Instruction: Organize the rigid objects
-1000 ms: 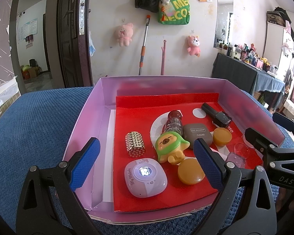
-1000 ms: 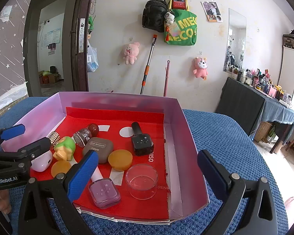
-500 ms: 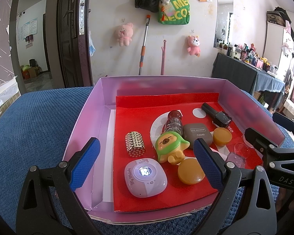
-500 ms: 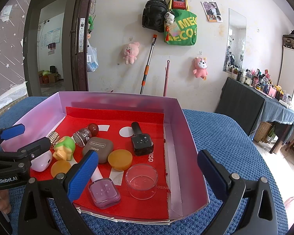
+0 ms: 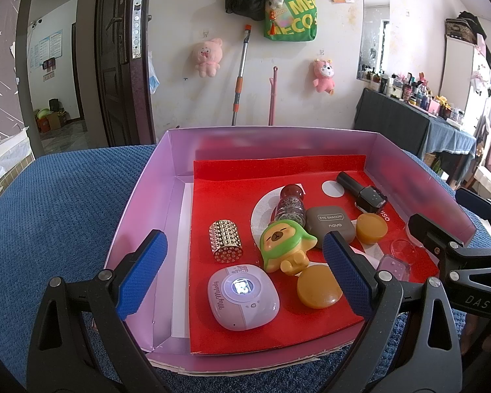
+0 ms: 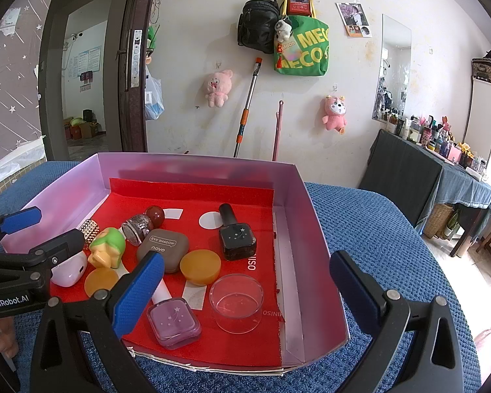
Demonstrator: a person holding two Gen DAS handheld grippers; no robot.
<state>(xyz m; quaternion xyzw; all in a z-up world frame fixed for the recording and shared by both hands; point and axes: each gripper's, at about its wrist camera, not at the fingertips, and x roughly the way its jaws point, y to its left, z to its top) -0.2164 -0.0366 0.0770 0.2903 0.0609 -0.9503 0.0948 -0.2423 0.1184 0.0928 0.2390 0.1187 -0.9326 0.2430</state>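
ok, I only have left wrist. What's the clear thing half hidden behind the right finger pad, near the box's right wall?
Observer: A clear round cup, upright and empty, on the red liner.
Operator: And the lilac corner next to it?
Observer: A square purple case with stars on its lid, lying flat to the left of the cup.
Operator: Right gripper holding anything?
Observer: No. The right gripper is open, with nothing between its fingers.
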